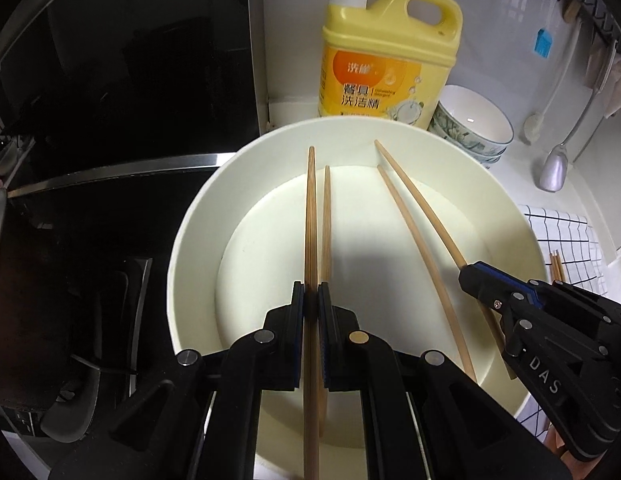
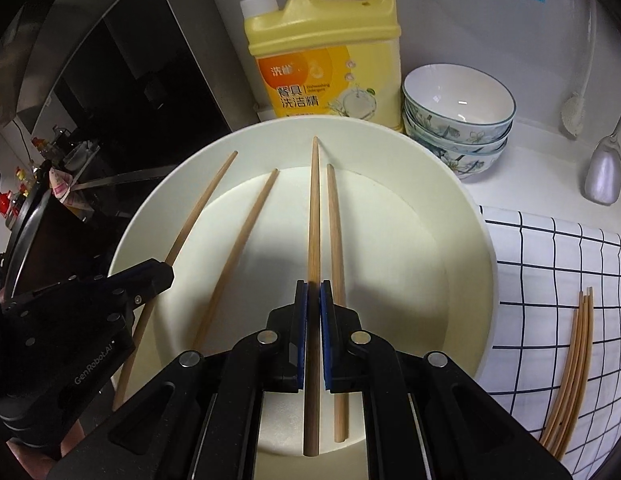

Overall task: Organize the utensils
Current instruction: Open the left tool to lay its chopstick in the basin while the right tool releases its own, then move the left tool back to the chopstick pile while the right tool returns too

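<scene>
Over the white basin (image 1: pixel 198 216), the left gripper (image 1: pixel 311 292) is clamped on one chopstick (image 1: pixel 310 216). The right gripper (image 2: pixel 313 292) pinches another chopstick (image 2: pixel 313 208) over that basin; two more lie inside.

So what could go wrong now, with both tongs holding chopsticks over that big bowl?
1. Each wooden chopstick is pinched by only a narrow contact in the left tongs and right tongs, so it might swivel or slip into the large cream round bowl.
2. The tongs sit close together and could bump.
</scene>
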Demonstrator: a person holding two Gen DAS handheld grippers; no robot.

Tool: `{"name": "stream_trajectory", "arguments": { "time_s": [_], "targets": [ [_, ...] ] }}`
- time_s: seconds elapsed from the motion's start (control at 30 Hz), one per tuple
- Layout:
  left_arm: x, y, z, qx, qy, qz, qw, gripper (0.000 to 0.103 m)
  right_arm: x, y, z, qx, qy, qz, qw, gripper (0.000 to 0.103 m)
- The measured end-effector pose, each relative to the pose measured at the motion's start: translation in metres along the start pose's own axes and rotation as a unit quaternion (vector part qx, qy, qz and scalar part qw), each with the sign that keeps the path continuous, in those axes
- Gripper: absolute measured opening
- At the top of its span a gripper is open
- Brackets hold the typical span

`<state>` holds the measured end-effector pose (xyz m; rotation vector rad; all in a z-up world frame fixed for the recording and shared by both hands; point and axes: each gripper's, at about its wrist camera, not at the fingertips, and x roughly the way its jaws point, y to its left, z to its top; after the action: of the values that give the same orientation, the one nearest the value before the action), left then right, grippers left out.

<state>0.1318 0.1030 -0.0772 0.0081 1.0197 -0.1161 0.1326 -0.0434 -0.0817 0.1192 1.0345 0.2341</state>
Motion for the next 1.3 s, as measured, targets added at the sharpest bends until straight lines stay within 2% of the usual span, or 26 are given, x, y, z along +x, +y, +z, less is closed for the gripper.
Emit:
{"name": "stream_trajectory", "arguments": {
  "time_s": [0.53, 0.6, 0.63, 0.7, 0.77, 0.83, 1.03, 1.3],
  "targets": [
    [0.017, 0.003, -0.001, 0.0, 0.022, 0.008, 0.9997, 0.009, 0.02, -0.003, -0.004, 0.001, 0.043, -0.006, 0.999, 0.006],
    [0.016, 0.004, -0.001, -0.002, 0.02, 0.012, 0.9997, 0.009, 0.017, -0.004, -0.004, 0.005, 0.038, -0.007, 0.999, 0.009],
    [0.015, 0.004, -0.001, -0.002, 0.02, 0.014, 0.9997, 0.01, 0.016, -0.005, -0.004, 0.006, 0.035, -0.008, 0.999, 0.015],
    [0.013, 0.006, -0.001, -0.003, 0.02, 0.014, 0.9997, 0.021, 0.012, -0.004, -0.003, 0.007, 0.029, -0.012, 0.999, 0.019],
    [0.008, 0.008, -0.001, -0.007, 0.011, 0.019, 0.9997, 0.05, 0.008, -0.006, -0.003, 0.007, 0.026, -0.017, 1.0, 0.019],
    [0.0, 0.011, -0.001, -0.01, -0.004, 0.028, 0.9995, 0.061, 0.003, -0.008, -0.004, 0.009, 0.021, -0.022, 0.999, 0.02],
    [-0.012, 0.016, -0.001, -0.014, -0.009, 0.032, 0.9994, 0.07, -0.01, -0.012, -0.006, 0.018, 0.01, -0.029, 0.999, 0.024],
    [-0.026, 0.017, -0.007, -0.013, -0.012, 0.03, 0.9994, 0.076, -0.03, -0.003, -0.009, 0.014, -0.007, -0.037, 0.999, 0.031]
  ]
}}
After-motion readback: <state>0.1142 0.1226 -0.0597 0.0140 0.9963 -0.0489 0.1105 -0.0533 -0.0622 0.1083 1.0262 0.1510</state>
